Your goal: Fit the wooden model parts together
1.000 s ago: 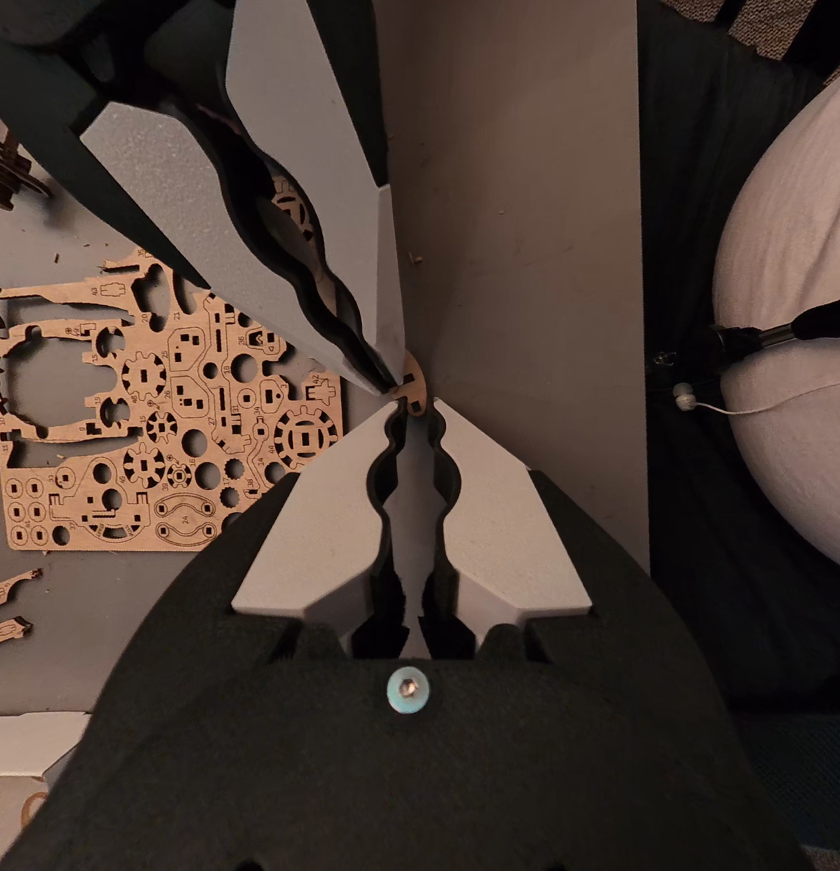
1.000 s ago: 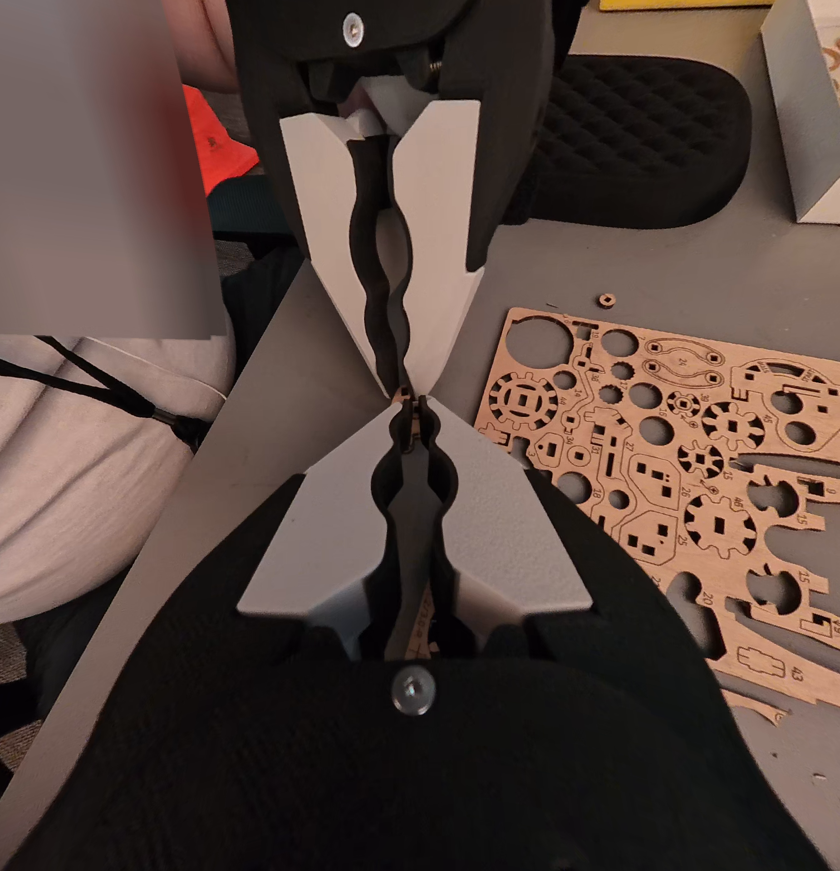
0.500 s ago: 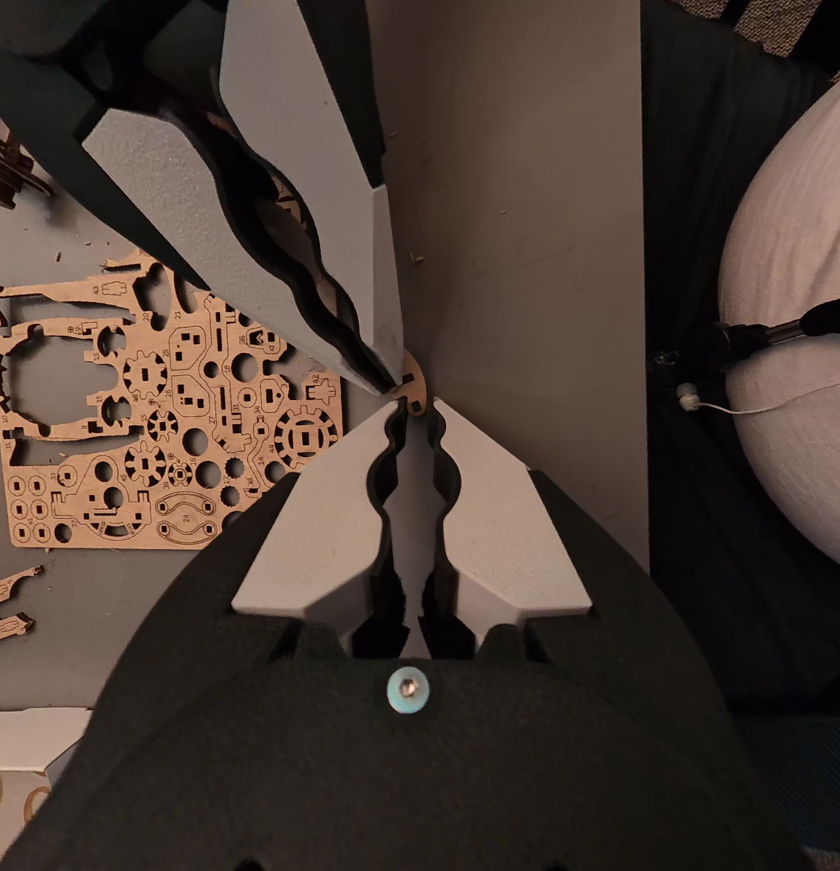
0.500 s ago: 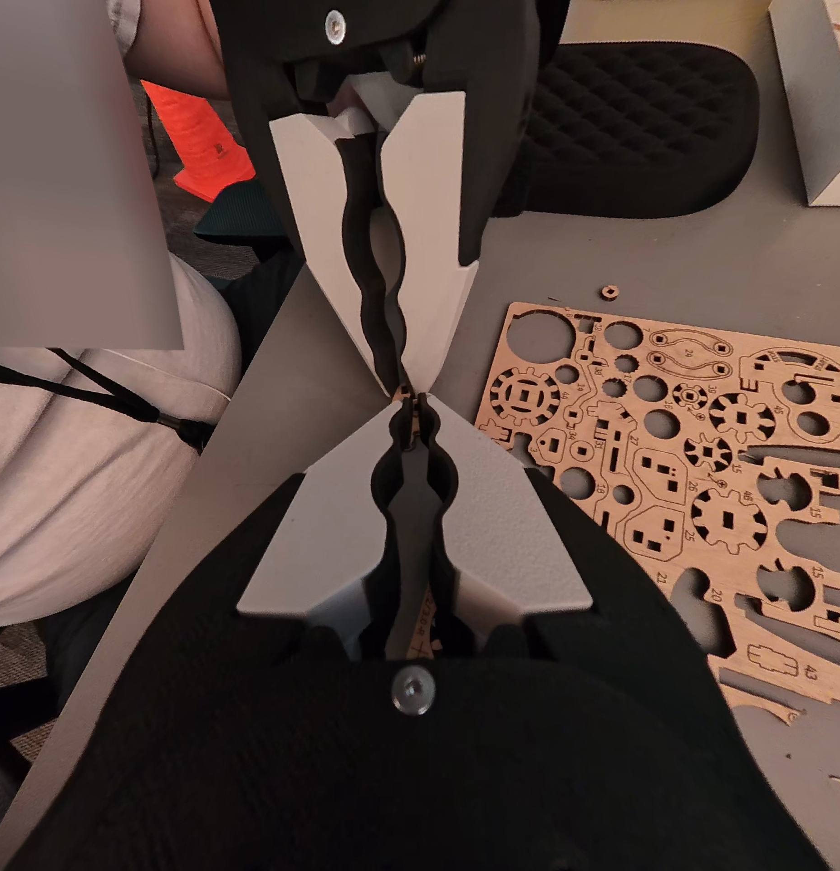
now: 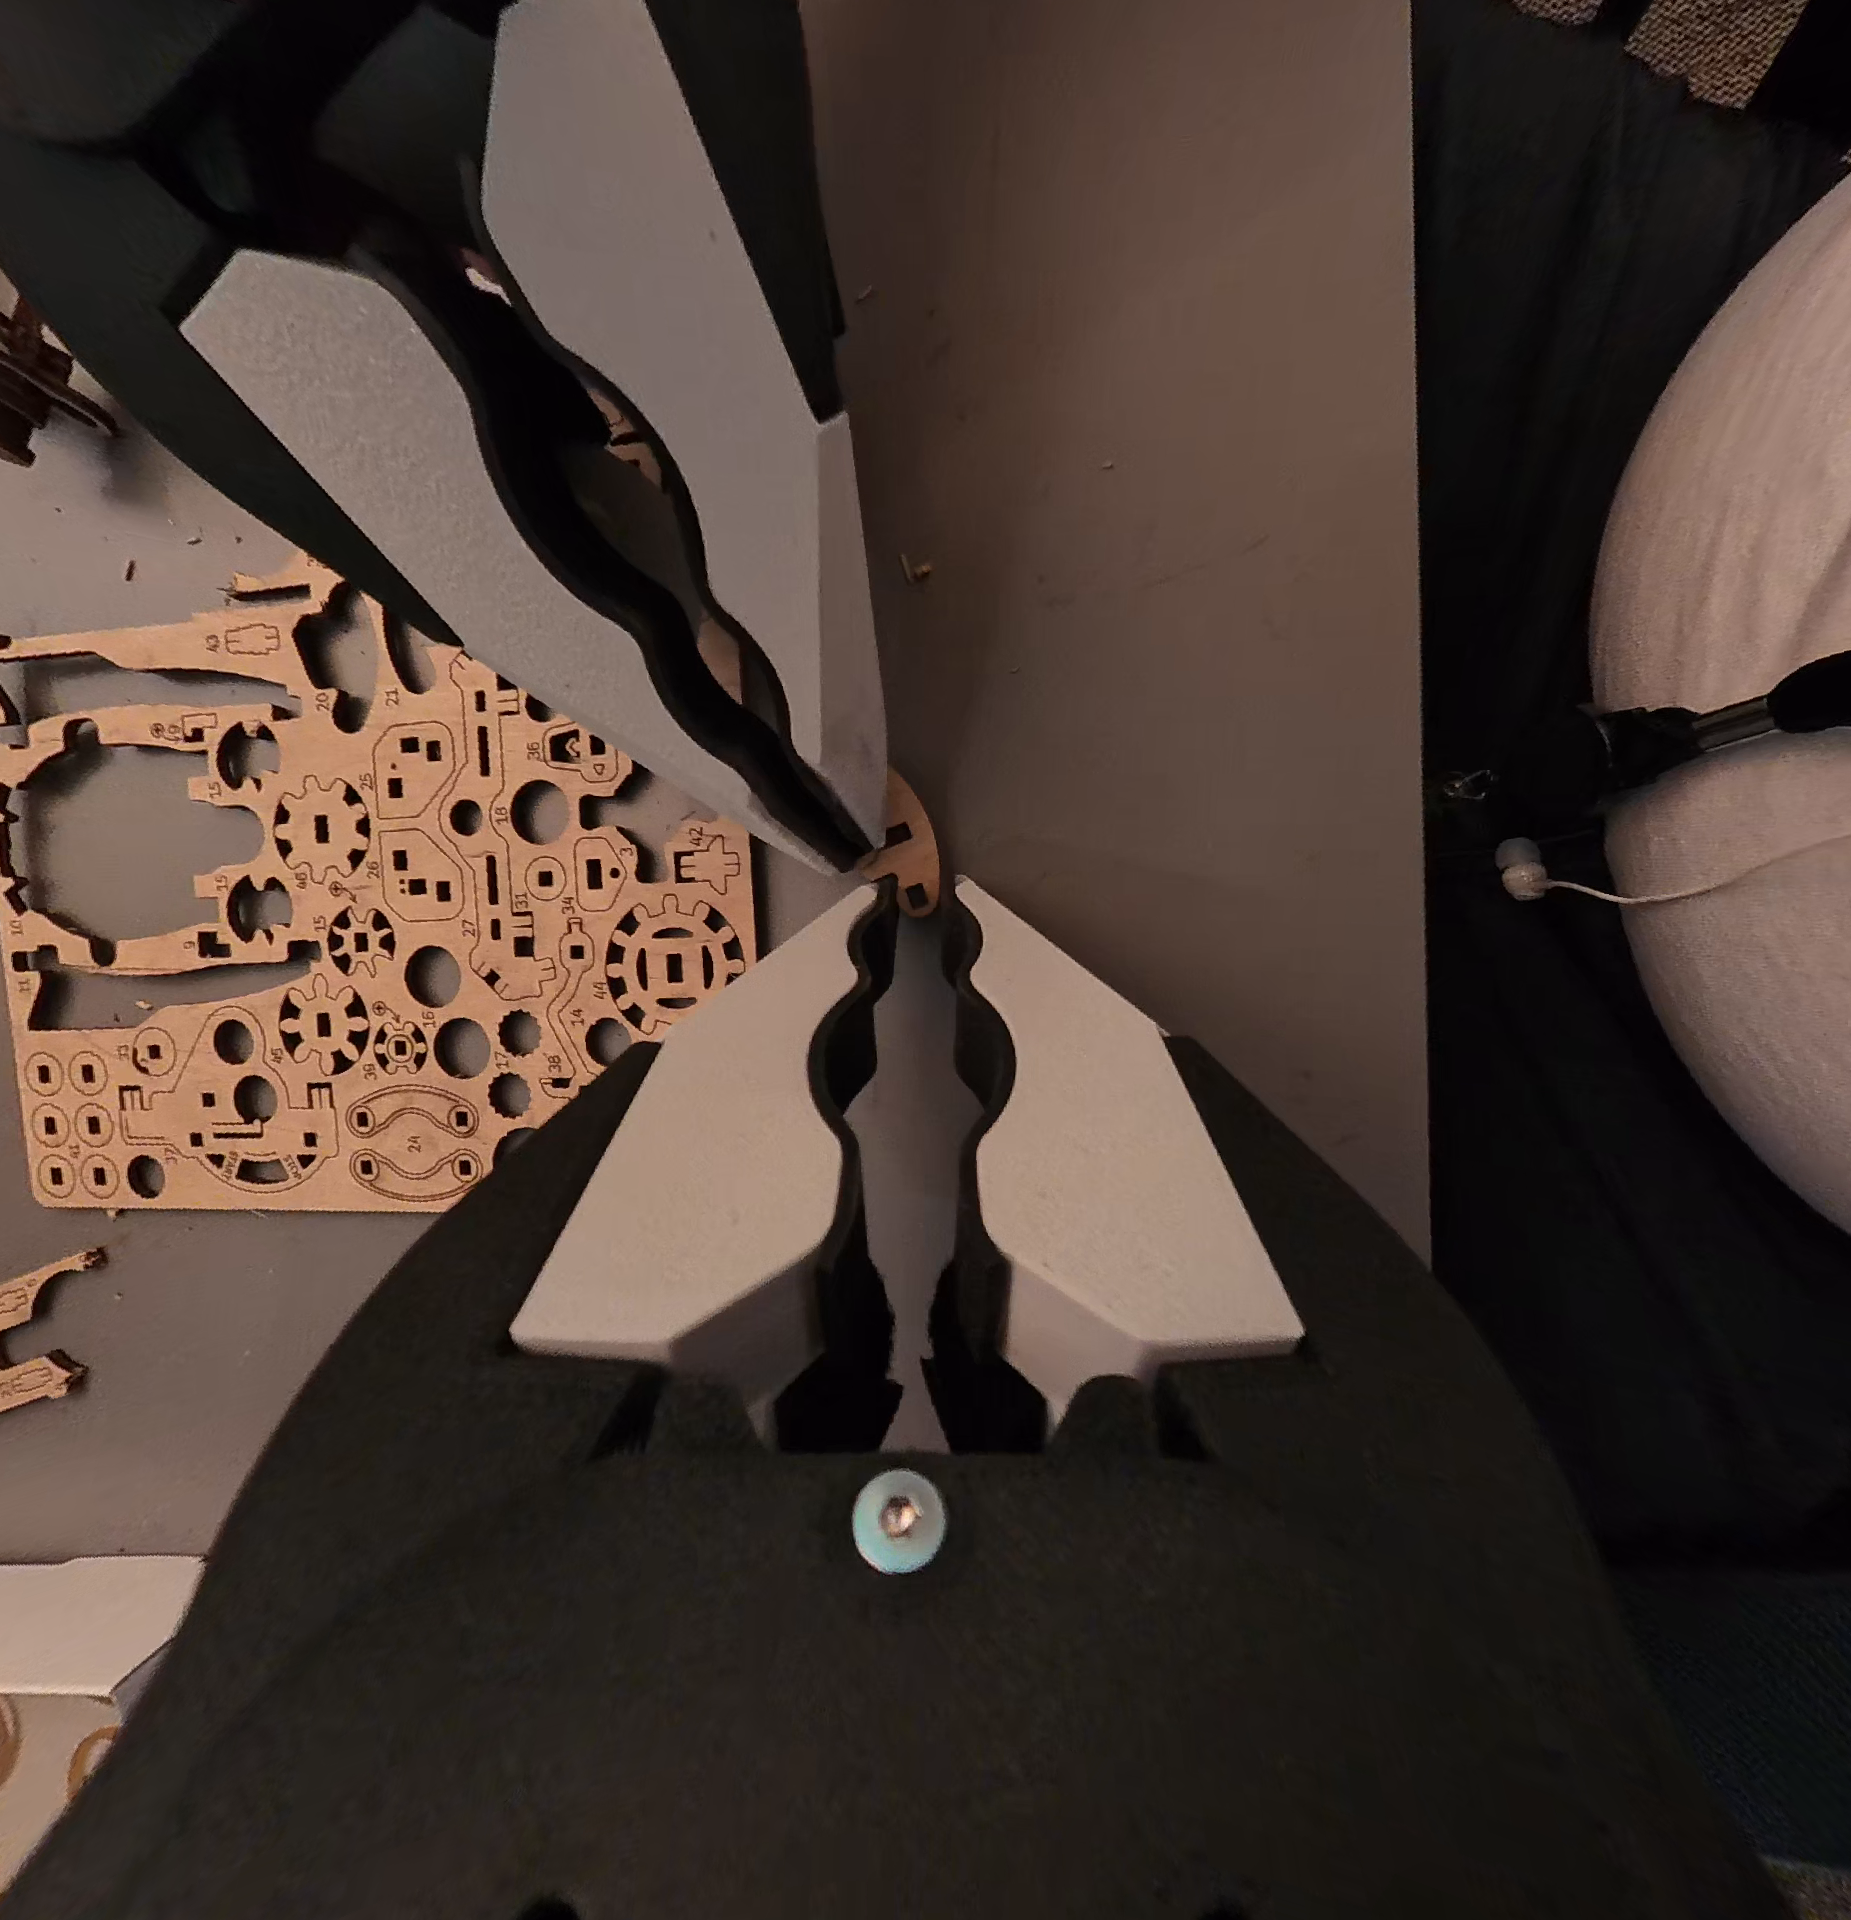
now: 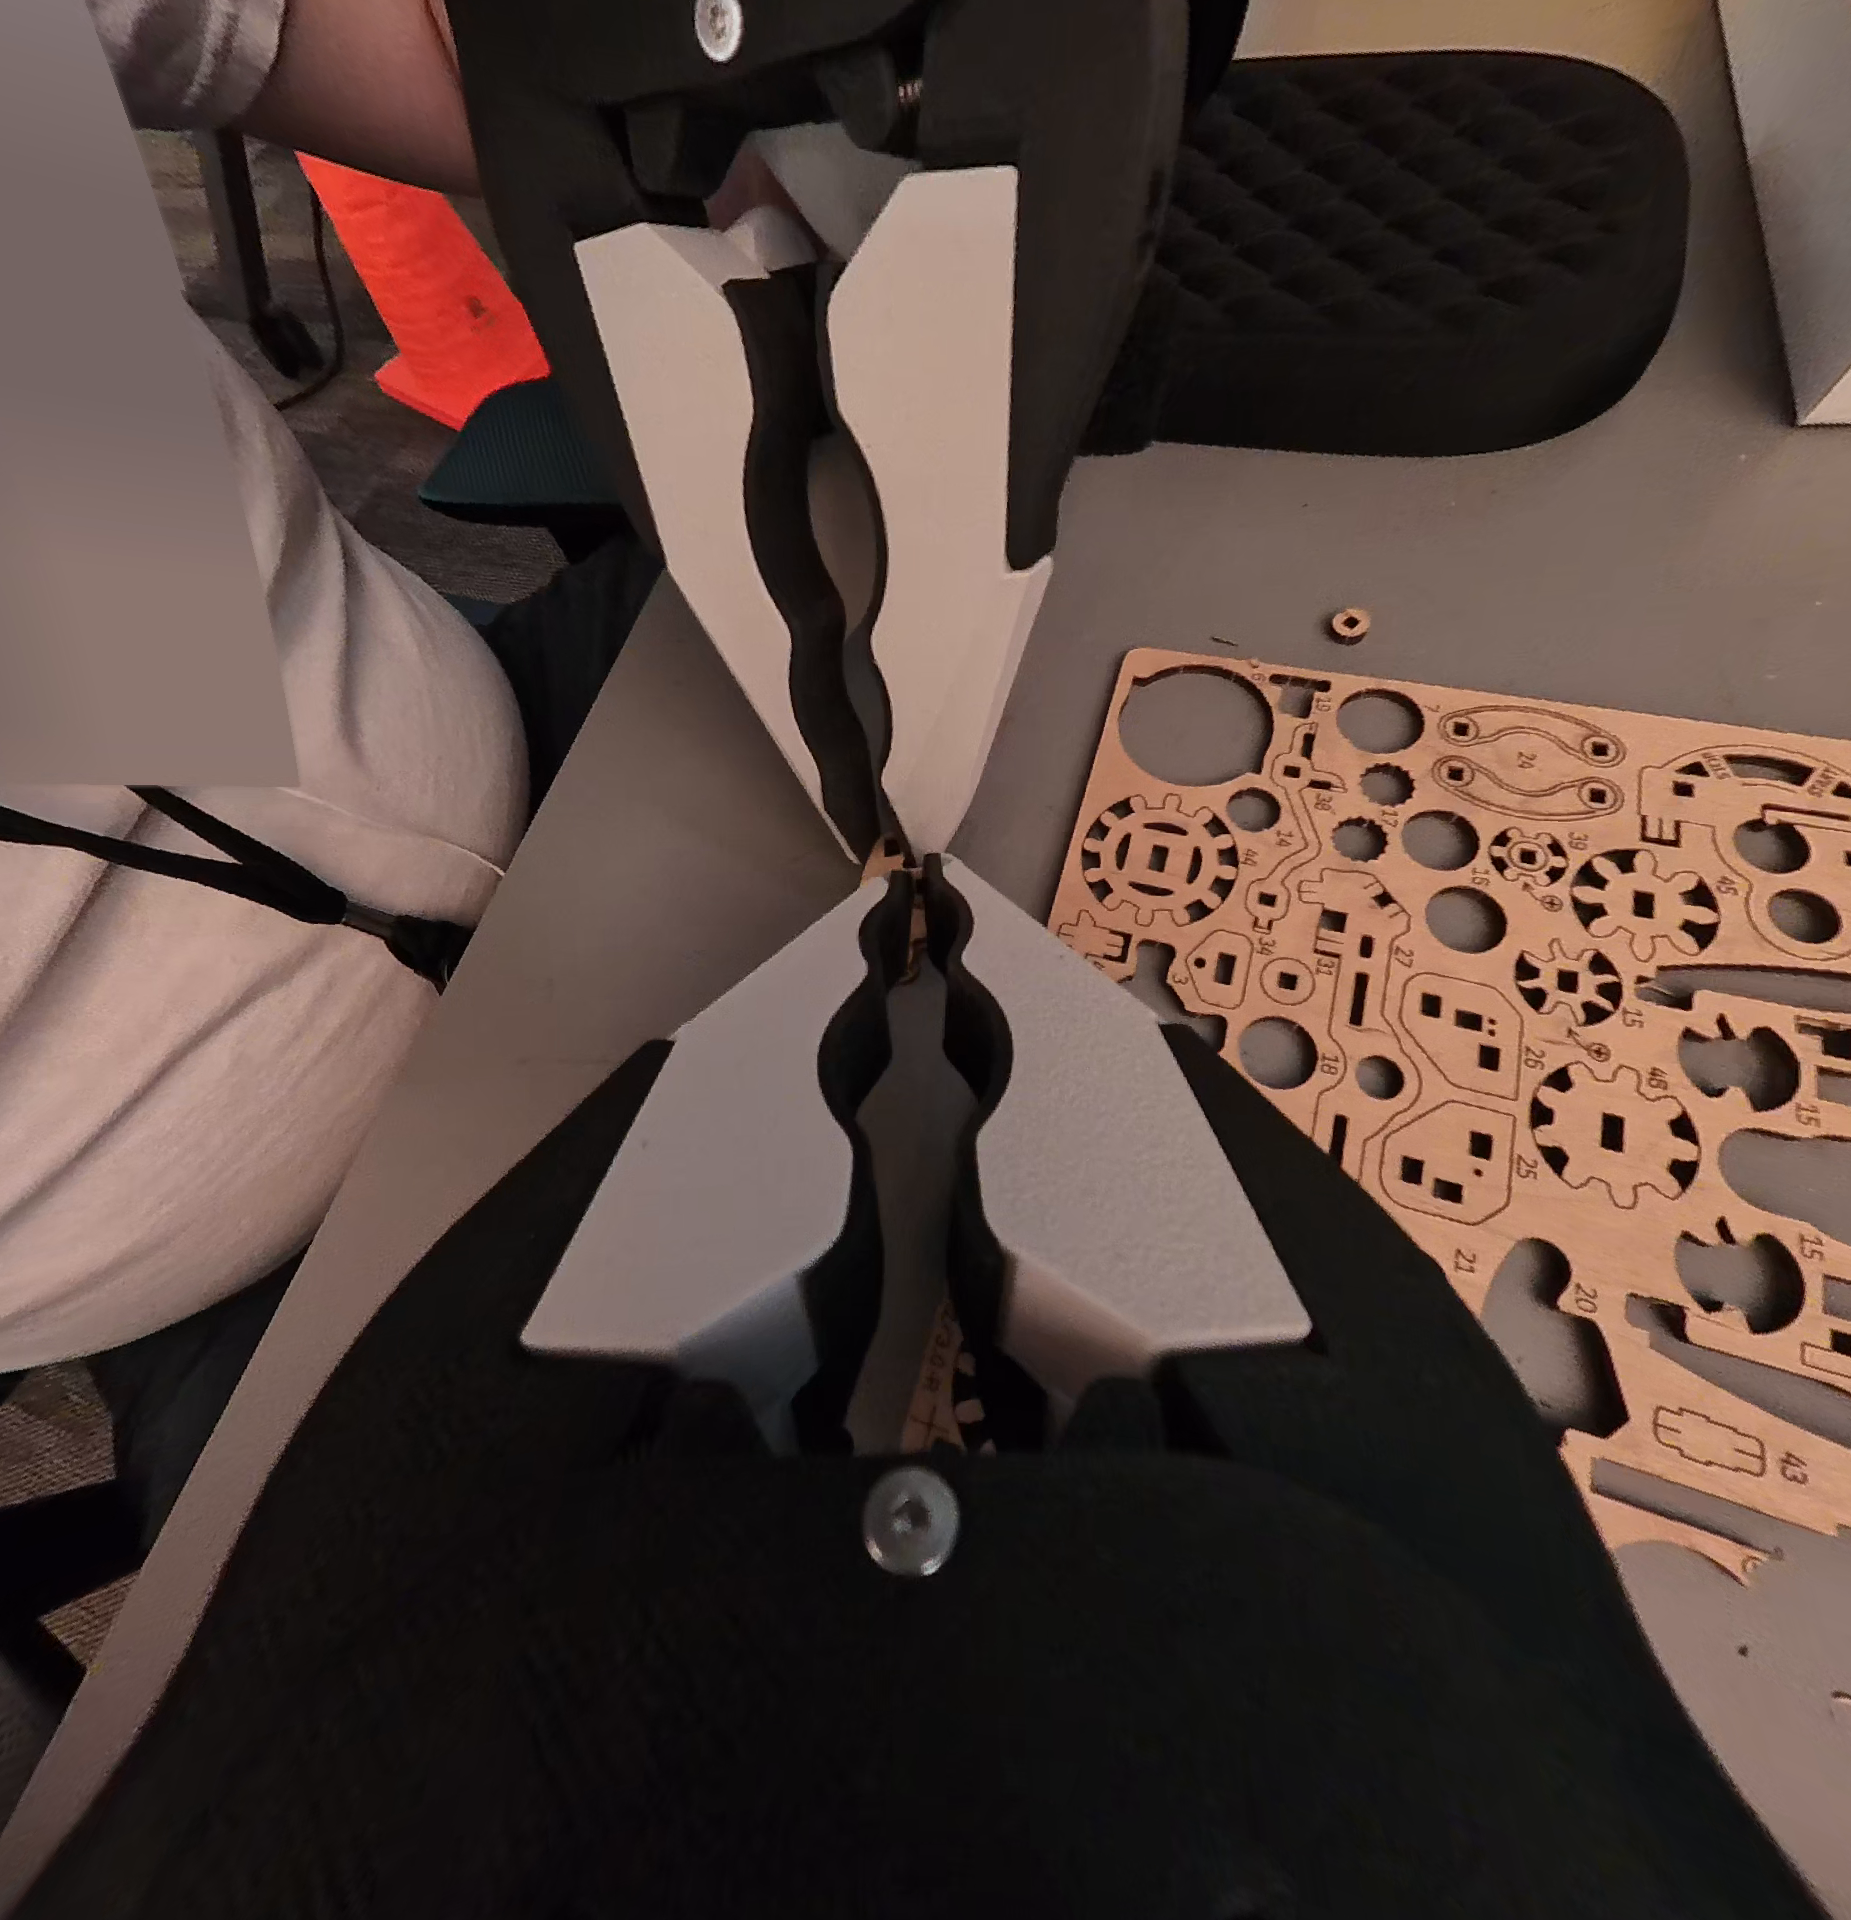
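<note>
The grey desk (image 5: pixel 1108 520) runs to its edge near a seated person in a light top; beyond it, on the floor, stands one orange cone (image 6: pixel 422 270).

Over the last second almost nothing has moved where it counts: my two tools are still tip to tip above the desk edge. Only the background in the right wrist view has slid, showing more of the cone, so I judge the pair has tilted a little as one. That tells me the join is still being worked and is not yet seated.

My right hand-held gripper (image 6: pixel 908 868) is clamped on a flat wooden part (image 5: pixel 905 847). The part lies along the jaws, and its rounded, slotted end sticks out past the tips. My left hand-held gripper (image 5: pixel 919 883) has only a narrow gap between its jaws, with the tips on either side of that end. I cannot tell whether they pinch it or hold a second small piece.

By count:
- two hand-held grippers
- one wooden sheet (image 5: pixel 277 935), lying flat on the desk with many cut-outs already gone
- one loose wooden ring (image 6: pixel 1347 627) just beyond the sheet
- one black quilted pad (image 6: pixel 1420 260) at the far side
- one broken offcut (image 5: pixel 17 1340) near the sheet's corner
</note>
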The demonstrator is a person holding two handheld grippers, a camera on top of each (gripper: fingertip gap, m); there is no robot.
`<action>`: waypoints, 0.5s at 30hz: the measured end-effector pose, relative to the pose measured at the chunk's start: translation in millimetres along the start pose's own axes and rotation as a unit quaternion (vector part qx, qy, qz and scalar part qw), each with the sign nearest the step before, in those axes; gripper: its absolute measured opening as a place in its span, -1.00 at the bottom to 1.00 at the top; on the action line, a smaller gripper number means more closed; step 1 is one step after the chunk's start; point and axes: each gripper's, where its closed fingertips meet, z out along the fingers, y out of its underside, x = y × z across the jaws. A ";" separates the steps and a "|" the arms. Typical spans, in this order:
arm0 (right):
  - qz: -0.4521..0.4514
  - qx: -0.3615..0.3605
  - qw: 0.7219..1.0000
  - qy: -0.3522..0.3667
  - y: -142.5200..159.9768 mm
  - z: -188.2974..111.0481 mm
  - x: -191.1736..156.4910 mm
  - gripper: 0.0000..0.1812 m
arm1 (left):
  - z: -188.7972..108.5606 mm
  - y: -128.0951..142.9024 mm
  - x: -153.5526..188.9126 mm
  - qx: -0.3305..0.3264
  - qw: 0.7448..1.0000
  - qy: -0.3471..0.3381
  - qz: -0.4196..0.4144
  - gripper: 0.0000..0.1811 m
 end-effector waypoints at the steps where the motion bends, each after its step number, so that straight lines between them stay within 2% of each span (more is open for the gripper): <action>1: 0.002 0.000 1.000 0.000 0.1 0.1 0.4 -0.95 | 0.0 0.1 -0.1 0.000 1.000 0.000 -0.001 -0.93; 5: 0.009 -0.018 1.000 0.016 4.2 -0.5 6.4 -0.96 | -0.3 0.2 -1.8 0.001 1.000 -0.004 0.001 -0.93; 7: -0.020 -0.025 0.999 -0.003 3.7 2.0 -8.2 -0.96 | 1.0 -3.6 11.5 0.009 0.999 0.037 -0.003 -0.93; 15: 0.019 0.022 0.999 -0.040 -7.2 -2.5 -9.6 -0.91 | 3.7 -4.0 7.8 0.019 1.000 0.022 0.001 -0.93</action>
